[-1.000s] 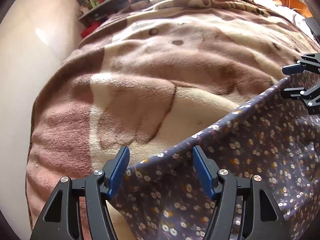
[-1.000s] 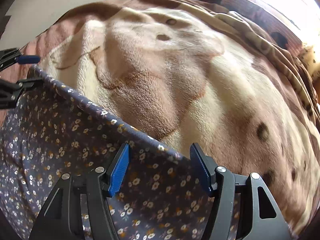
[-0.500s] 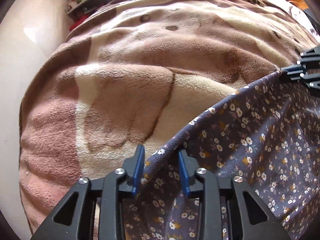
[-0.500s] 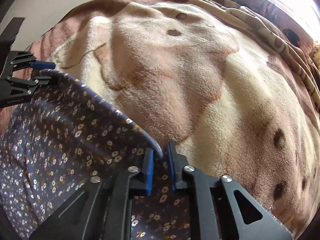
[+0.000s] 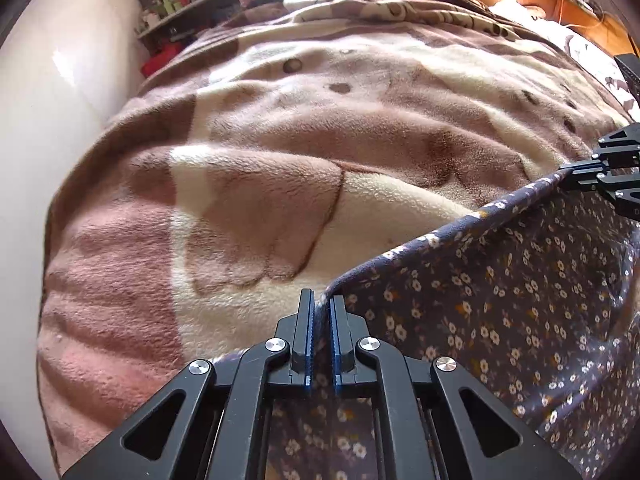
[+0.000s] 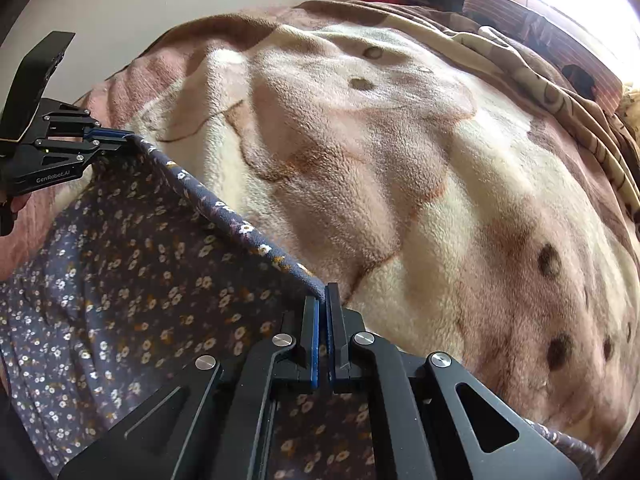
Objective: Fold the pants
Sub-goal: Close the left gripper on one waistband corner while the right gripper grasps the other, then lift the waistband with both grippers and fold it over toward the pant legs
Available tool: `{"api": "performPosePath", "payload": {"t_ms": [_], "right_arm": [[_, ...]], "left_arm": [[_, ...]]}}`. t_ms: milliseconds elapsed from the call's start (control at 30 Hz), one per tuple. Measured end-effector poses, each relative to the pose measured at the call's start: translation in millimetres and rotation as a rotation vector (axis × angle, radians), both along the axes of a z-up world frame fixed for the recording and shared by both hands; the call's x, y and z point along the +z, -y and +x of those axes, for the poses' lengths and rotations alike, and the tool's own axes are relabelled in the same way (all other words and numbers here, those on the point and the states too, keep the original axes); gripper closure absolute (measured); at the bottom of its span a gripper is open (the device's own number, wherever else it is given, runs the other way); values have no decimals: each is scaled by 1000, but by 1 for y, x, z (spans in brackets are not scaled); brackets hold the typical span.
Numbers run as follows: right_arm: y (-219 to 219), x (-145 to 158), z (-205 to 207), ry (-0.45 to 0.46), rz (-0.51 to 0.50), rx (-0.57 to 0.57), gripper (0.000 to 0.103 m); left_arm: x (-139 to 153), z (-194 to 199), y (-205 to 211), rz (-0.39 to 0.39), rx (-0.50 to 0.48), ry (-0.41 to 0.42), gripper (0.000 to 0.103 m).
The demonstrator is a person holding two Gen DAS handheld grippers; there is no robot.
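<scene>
The left gripper [image 5: 319, 312] has its two blue-padded fingers [image 5: 306, 332] pressed together on the top edge of the pants [image 5: 500, 300], at the end of that edge nearest the left side of the bed. The right gripper [image 6: 322, 304] is clamped in the same way on the other end of the same edge; in the left wrist view it appears at the right border, with the cloth running into its closed tip. Between the two grips the edge is raised clear of the blanket [image 5: 260, 160] and runs as a fairly straight, slightly sagging line. Below that line the dark, flower-printed cloth hangs toward the near edge of the bed; its lower part passes out of view, so it cannot be determined whether it rests on the blanket or hangs free. The blanket, a pink, brown and cream fleece, covers the bed surface as far as the shelf [image 5: 188, 8] by the far wall. Judged from this arrangement, the step in hand is the lift of one end of the pants, made ready for a fold. The next move calls for both grips to hold firmly, travel together at equal height and keep the edge taut, so that it lands square.
</scene>
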State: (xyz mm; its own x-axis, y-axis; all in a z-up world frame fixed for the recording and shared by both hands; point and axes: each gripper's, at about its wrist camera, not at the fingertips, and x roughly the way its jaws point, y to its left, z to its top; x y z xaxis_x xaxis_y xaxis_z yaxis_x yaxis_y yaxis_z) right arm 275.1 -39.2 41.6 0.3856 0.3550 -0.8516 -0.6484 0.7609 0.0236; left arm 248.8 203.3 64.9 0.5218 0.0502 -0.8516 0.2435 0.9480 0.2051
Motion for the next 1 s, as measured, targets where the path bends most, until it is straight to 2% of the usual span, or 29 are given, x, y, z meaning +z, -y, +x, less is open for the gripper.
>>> {"api": "performPosePath", "payload": {"t_ms": [267,400,633,767,800,833,1000], "right_arm": [[7,32,-41,39,42,-20,101],[8,46,-61,59,42,-15,101],[10,53,-88,61,40,-30,101],[10,52,-110,52,53,-30,101],[10,50,-115,54,47,-24,101],[8,48,-119,59,35,-17,101],[8,37,-122,40,33,-29,101]], "left_arm": [[29,-36,-1,-31,3,76,99],[37,-53,-3,-49,12,84,99],[47,-86,-10,-121,66,117,99],[49,-104,-21,-189,120,116,99],[48,-106,-26,-218,144,112,99],[46,-108,-32,-280,168,93,99],[34,-97,-40,-419,260,27,92]]}}
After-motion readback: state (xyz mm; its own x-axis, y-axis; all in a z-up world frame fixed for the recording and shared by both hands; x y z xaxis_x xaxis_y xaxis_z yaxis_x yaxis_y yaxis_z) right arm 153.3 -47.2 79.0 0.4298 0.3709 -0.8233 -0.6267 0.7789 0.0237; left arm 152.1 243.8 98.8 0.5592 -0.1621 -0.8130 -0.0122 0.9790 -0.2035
